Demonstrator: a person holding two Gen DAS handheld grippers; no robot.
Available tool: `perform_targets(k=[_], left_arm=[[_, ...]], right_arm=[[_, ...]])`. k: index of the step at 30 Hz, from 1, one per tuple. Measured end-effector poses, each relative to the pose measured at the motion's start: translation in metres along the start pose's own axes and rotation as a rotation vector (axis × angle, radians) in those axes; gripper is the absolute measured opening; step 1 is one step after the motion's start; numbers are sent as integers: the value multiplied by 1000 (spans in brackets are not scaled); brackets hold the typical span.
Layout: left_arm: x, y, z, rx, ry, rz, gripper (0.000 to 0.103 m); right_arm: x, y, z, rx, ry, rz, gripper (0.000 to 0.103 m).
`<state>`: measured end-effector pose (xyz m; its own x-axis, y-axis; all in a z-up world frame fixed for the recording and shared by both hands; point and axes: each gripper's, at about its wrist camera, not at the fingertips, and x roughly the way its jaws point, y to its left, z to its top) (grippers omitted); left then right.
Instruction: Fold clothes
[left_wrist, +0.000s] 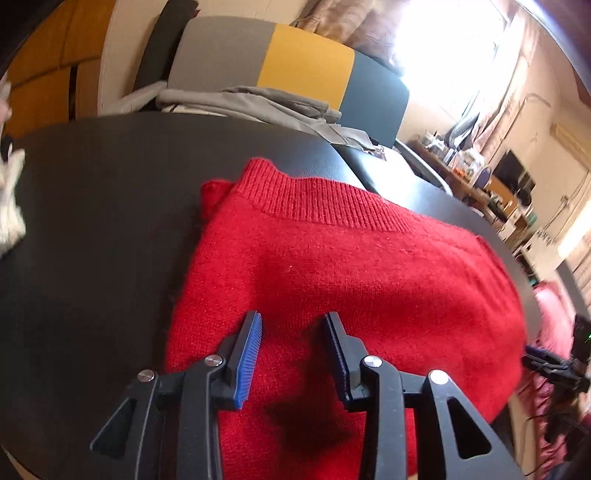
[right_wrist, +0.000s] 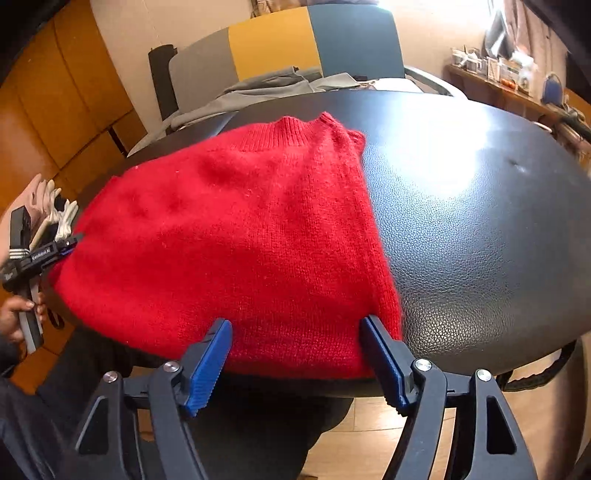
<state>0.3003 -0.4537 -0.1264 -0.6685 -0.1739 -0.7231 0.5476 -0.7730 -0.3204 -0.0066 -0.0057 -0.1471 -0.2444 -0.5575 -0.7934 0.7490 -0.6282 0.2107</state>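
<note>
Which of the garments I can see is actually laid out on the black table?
The red sweater. It lies flat on the black table, while the grey garment sits heaped behind the table's far edge, beside the chair backs.

We see a bright red knitted sweater (left_wrist: 343, 280), plain in colour, with a ribbed band of the same red along its collar (left_wrist: 317, 201). It lies on a black worktop (right_wrist: 480, 229) with a fine leather-like grain and a pale sheen. Beyond the sweater, the chair back (left_wrist: 280, 59) is banded in grey, mustard yellow and dark teal, and a grey garment (left_wrist: 258, 101) is heaped in front of it. The left claw (left_wrist: 293, 325) and the right claw (right_wrist: 295, 328) are black with blue ribbed pads (right_wrist: 207, 369) and silver pivot pins. Left of the sweater, the wall panels (right_wrist: 55, 110) are orange-brown wood, and white gloves (right_wrist: 61, 214) show beside them.
</note>
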Motion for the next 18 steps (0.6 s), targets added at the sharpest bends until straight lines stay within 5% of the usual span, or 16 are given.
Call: perform_targets(k=[3, 7, 12, 18], left_arm=[[-8, -12, 9, 38, -22, 4, 37], [-23, -29, 24, 100, -67, -7, 37], [-22, -41, 46, 153, -104, -12, 39], [27, -3, 33, 23, 39, 123, 42]], right_arm=[[-8, 1, 15, 41, 33, 20, 74], [-27, 18, 53, 22, -73, 39, 81], [-2, 53, 110, -17, -124, 13, 84], [74, 36, 133, 130, -8, -128, 90]])
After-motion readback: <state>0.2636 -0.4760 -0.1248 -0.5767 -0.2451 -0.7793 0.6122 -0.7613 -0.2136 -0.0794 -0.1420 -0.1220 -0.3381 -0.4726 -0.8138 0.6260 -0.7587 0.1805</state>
